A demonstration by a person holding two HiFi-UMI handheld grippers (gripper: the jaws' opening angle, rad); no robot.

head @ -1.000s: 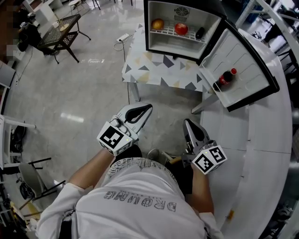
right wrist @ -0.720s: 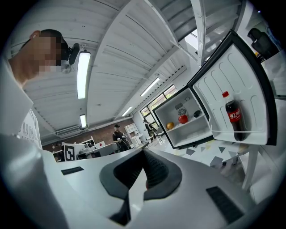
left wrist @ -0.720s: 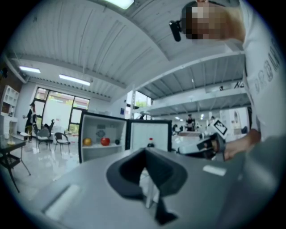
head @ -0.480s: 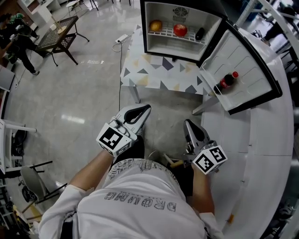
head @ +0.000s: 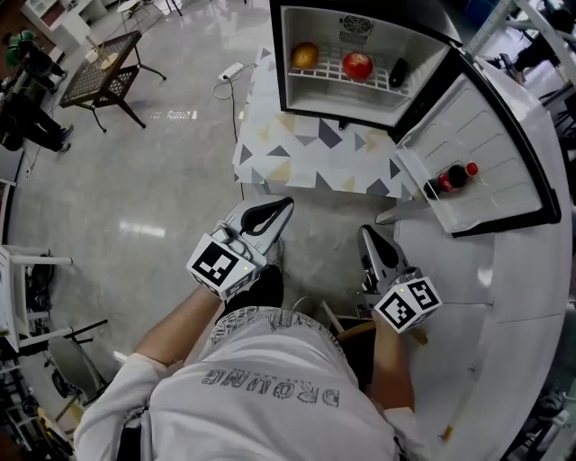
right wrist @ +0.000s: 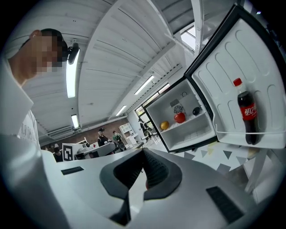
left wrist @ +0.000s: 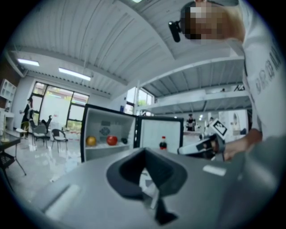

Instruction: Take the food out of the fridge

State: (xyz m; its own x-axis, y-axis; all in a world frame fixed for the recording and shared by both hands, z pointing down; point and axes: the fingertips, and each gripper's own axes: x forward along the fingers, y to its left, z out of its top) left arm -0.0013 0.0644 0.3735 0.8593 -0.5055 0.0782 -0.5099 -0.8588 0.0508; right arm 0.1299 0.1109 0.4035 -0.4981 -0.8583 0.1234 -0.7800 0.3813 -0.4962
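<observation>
Apple (head: 357,65), orange (head: 305,55): likely light, firm, rolling; grip across middle | bottle (head: 450,177): likely heavier, slick | left tool (head: 286,206), right tool (head: 364,233): closed, empty

Glossy polished floor (head: 135,207), smooth white plastic fridge door (head: 486,140), matt patterned tablecloth (head: 306,153).

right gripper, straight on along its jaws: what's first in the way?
Probably the open fridge, near its lower left edge, if the right gripper clears the patterned table; height is unclear.
</observation>
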